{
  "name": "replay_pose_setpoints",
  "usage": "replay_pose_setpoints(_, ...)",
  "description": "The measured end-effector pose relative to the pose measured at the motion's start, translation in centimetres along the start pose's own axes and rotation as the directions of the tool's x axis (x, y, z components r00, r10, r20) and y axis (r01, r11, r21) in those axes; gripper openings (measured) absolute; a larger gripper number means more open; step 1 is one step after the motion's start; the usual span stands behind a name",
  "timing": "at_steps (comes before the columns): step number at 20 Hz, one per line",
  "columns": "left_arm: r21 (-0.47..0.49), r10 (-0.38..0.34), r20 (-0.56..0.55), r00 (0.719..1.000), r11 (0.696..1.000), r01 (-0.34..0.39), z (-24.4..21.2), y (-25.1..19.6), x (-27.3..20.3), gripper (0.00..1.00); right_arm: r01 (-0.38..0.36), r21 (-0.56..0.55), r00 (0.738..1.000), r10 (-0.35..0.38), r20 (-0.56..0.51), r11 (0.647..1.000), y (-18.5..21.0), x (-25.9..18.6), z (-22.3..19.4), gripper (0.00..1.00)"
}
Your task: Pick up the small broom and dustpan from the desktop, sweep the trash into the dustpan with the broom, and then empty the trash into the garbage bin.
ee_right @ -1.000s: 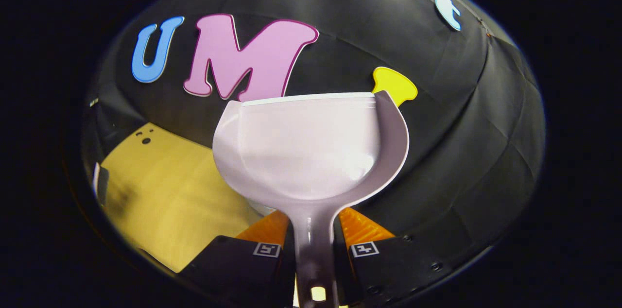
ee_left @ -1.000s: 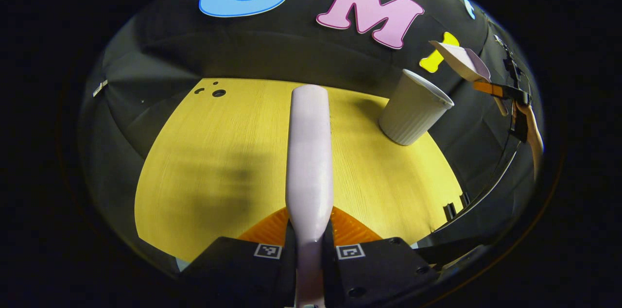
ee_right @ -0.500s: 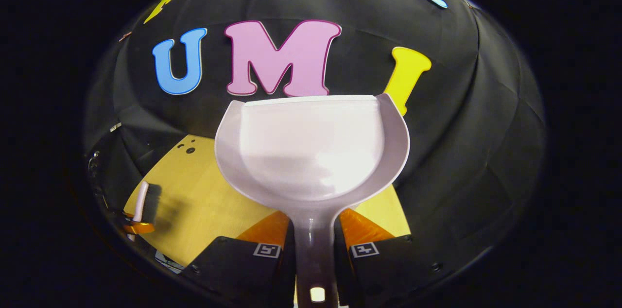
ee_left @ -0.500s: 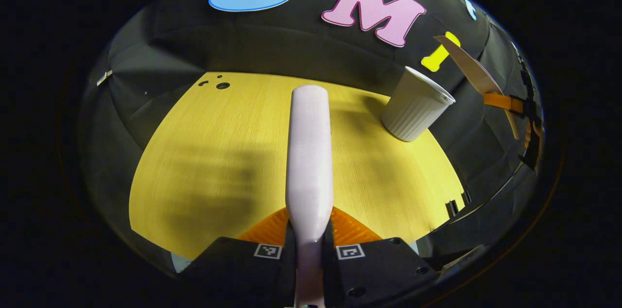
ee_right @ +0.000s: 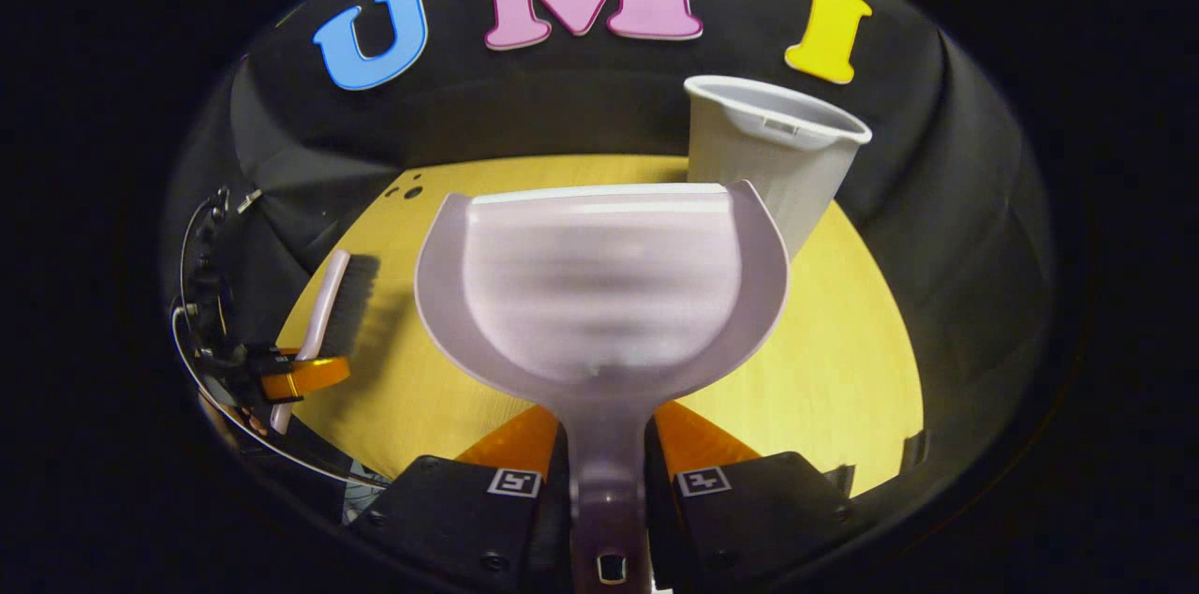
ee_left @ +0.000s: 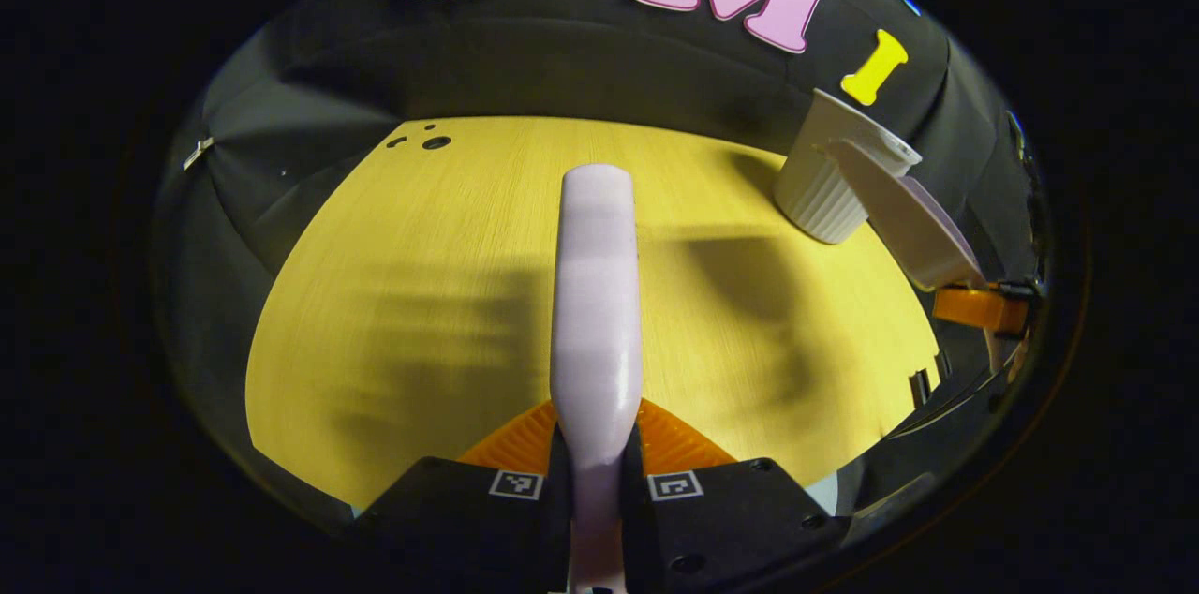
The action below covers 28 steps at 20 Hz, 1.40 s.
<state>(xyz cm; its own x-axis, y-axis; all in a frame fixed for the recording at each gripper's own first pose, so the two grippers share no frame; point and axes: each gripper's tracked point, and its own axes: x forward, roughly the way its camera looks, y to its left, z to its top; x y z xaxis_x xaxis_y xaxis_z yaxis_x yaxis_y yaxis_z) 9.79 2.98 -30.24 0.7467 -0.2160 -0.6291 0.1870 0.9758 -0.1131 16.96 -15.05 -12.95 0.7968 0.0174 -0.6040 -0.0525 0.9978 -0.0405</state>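
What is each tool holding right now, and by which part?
The left tool grips the small pale-pink broom by its handle. The right tool grips the pale-pink plastic dustpan by its handle stem.

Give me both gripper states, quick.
Left gripper: closed on the broom handle.
Right gripper: closed on the dustpan handle.

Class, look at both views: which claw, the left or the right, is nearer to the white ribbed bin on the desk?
Right. The right claw, holding the dustpan, is just before the bin. The left claw, holding the broom, is farther off across the desk.
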Motion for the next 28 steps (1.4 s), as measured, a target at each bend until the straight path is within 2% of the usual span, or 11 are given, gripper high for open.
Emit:
replay_pose_setpoints(10, 0.002, 0.041, -0.142, 0.989, 0.999, -0.041, -1.6, -0.1, 6.3, 0.27, -0.020, 0.043, 0.978, 0.028, -0.206, 0.999, 1.9, 8.6, -8.6, 0.38)
replay_pose_setpoints(17, 0.047, 0.069, -0.204, 0.977, 0.997, -0.061, -2.4, 0.1, 7.9, 0.29, -0.017, 0.010, 0.968, 0.019, -0.250, 1.000, 2.5, 9.0, -9.7, 0.38)
replay_pose_setpoints(18, 0.052, 0.077, -0.203, 0.976, 0.996, -0.068, -2.4, 0.1, 7.8, 0.30, -0.016, 0.003, 0.967, 0.016, -0.253, 1.000, 2.5, 9.1, -9.8, 0.30)
replay_pose_setpoints(20, 0.059, 0.084, -0.195, 0.977, 0.996, -0.074, -2.5, -0.1, 7.4, 0.36, -0.027, 0.008, 0.966, 0.028, -0.257, 1.000, 2.8, 8.8, -9.9, 0.39)
replay_pose_setpoints(21, 0.060, 0.085, -0.190, 0.978, 0.995, -0.074, -2.4, -0.2, 7.3, 0.39, -0.036, 0.015, 0.966, 0.039, -0.255, 0.999, 3.1, 8.8, -9.9, 0.31)
replay_pose_setpoints(22, 0.059, 0.073, -0.191, 0.979, 0.996, -0.062, -2.3, -0.3, 7.1, 0.36, -0.039, 0.015, 0.968, 0.041, -0.247, 0.999, 3.3, 8.5, -9.6, 0.44)
replay_pose_setpoints(23, 0.052, 0.048, -0.196, 0.979, 0.998, -0.039, -2.4, -0.8, 6.8, 0.40, -0.037, 0.015, 0.970, 0.040, -0.240, 0.999, 3.3, 8.1, -9.3, 0.44)
replay_pose_setpoints(25, 0.042, 0.024, -0.169, 0.985, 0.999, -0.017, -2.1, -1.5, 5.8, 0.57, -0.054, 0.025, 0.973, 0.058, -0.221, 0.998, 3.7, 7.4, -8.7, 0.52)
replay_pose_setpoints(26, 0.035, 0.017, -0.148, 0.989, 0.999, -0.013, -2.5, -1.3, 5.7, 0.78, -0.065, 0.029, 0.976, 0.069, -0.206, 0.997, 4.0, 6.8, -8.2, 0.75)
replay_pose_setpoints(27, 0.032, 0.019, -0.122, 0.992, 0.999, -0.015, -1.5, -1.6, 4.7, 0.99, -0.065, 0.027, 0.980, 0.069, -0.189, 0.997, 4.0, 5.9, -7.5, 0.72)
replay_pose_setpoints(28, 0.024, 0.013, -0.097, 0.995, 1.000, -0.011, -0.9, -2.0, 3.6, 0.96, -0.063, 0.022, 0.984, 0.066, -0.165, 0.998, 3.9, 5.0, -6.7, 0.96)
